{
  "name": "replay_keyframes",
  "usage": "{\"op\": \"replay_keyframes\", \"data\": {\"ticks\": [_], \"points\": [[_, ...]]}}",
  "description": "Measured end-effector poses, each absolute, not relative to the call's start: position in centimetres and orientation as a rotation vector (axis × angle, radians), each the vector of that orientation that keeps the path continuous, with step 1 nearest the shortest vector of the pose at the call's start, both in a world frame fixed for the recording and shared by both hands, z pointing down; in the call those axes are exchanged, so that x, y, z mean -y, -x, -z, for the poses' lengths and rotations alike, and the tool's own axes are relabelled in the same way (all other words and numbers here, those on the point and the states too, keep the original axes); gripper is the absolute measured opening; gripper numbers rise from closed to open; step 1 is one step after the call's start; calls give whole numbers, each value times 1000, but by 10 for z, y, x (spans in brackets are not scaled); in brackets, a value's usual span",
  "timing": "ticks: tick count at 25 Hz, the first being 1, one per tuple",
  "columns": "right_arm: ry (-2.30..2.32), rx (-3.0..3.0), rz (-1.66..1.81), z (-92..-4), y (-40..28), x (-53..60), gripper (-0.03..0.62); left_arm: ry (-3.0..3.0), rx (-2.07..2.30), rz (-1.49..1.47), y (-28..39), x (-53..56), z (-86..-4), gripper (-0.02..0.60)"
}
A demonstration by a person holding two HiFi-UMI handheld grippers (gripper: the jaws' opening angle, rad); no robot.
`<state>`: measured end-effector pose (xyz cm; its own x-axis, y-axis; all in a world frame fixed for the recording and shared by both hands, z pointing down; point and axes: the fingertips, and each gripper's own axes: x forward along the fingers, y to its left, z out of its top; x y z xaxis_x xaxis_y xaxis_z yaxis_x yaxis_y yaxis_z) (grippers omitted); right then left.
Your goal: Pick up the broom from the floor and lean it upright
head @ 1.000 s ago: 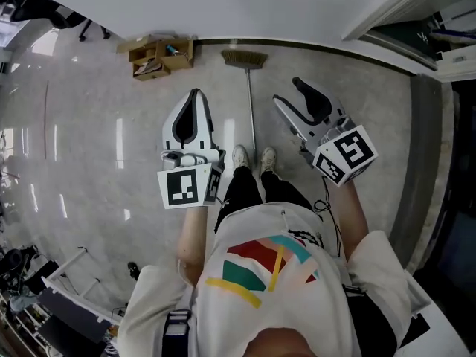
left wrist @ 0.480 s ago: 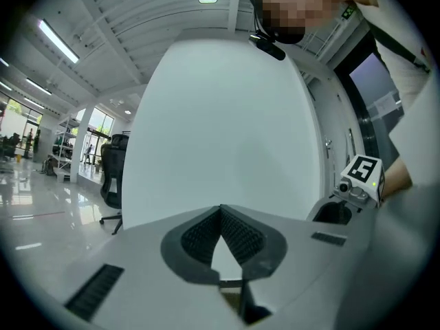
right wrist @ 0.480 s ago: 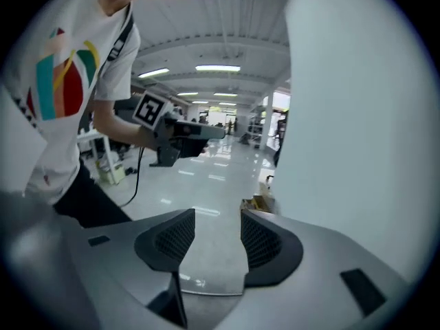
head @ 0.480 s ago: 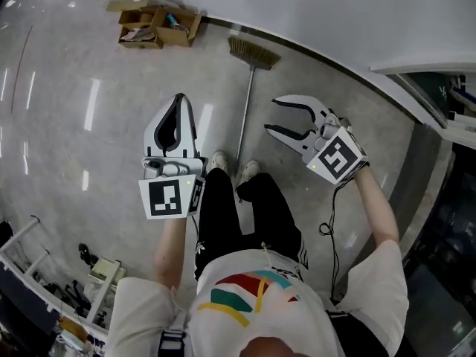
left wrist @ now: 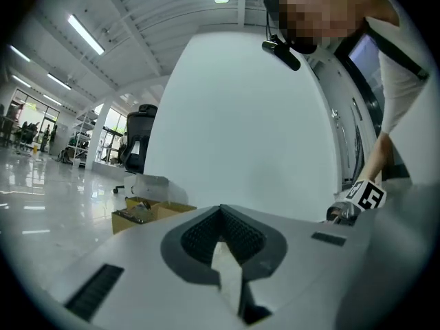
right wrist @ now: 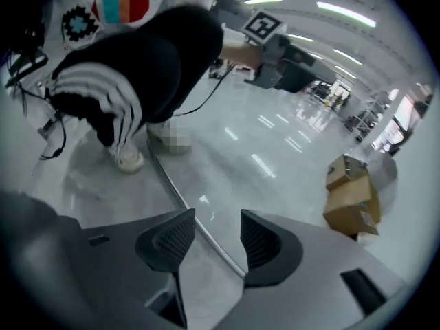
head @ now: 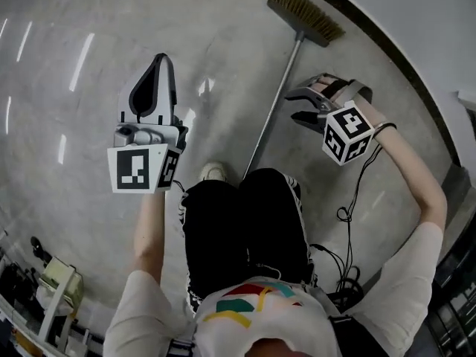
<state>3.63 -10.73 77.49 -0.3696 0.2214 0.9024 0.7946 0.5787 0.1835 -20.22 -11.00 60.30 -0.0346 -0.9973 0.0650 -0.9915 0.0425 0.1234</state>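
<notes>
The broom lies flat on the pale floor, its tan bristle head near the wall and its thin metal handle running back toward my shoes. My right gripper is open and low at the handle's right side. In the right gripper view the handle passes through the gap between the two pads of the open right gripper; I cannot tell whether it touches them. My left gripper is held out on the left, shut and empty, well clear of the broom. Its closed jaws of the left gripper point at the white wall.
Cardboard boxes sit on the floor by the wall, also seen as a box in the left gripper view. The white wall with a dark skirting curves along the right. My shoes stand at the handle's near end. Cables hang from my right arm.
I have bent down, so the floor and broom look closer. The right gripper has dropped down and in to the broom handle, still open. The left gripper stays shut on the left.
</notes>
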Motion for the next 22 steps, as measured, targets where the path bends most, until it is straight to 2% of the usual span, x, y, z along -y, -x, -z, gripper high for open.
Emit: {"op": "replay_keyframes", "data": {"ticks": [5,9,12,17,22], "points": [[1074,1604,1000,-913,-49,81,212,-2127,2138,93,190,101,-704,44],[1176,1440,1113,-969,-63,73,210,-2126,2116,77,172,88,-743,44],[1178,1416,1141,-986,-59,74,209,-2112,2109,83,168,83,-757,44],[1229,1369,1104,-993,-64,68,106,-2088,2099,89,170,86,-769,44],[1133,1424,1039,-984,-60,75,101,-2098,2138,55,178,92,-768,44]]}}
